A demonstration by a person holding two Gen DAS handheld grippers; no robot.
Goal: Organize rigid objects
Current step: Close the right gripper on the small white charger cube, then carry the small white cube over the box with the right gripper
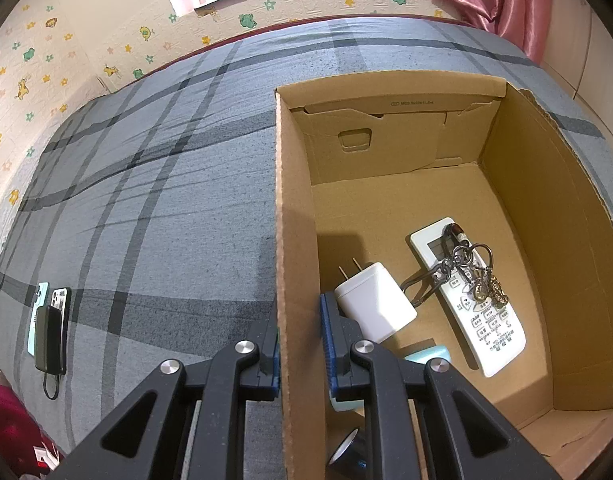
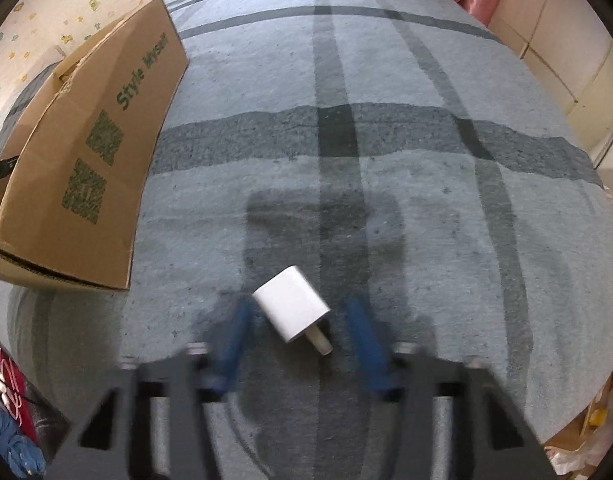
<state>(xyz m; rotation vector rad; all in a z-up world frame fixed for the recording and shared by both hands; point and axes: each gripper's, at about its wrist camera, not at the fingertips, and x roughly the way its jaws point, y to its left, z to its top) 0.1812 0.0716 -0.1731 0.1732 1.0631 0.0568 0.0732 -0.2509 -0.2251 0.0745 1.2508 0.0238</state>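
An open cardboard box [image 1: 386, 200] stands on the plaid bedspread [image 1: 146, 200]. Inside lie a white plug charger [image 1: 374, 308], a white remote [image 1: 470, 300] with a key ring [image 1: 466, 268] on it, a light-blue item [image 1: 430, 354] and a dark round thing [image 1: 346, 456]. My left gripper [image 1: 300, 332] is shut on the box's left wall, one finger on each side. In the right wrist view a second white charger [image 2: 292, 308] lies on the bedspread between the blurred blue fingers [image 2: 362, 340] of my right gripper [image 2: 297, 306], with gaps on both sides. The box [image 2: 86, 152] shows at the left.
Two phones and a black power bank [image 1: 48, 332] lie together at the bedspread's left edge. A wall with cartoon stickers [image 1: 46, 60] runs behind the bed, and a pink curtain [image 1: 506, 0] hangs at the back right. Red fabric [image 2: 10, 380] sits at the lower left.
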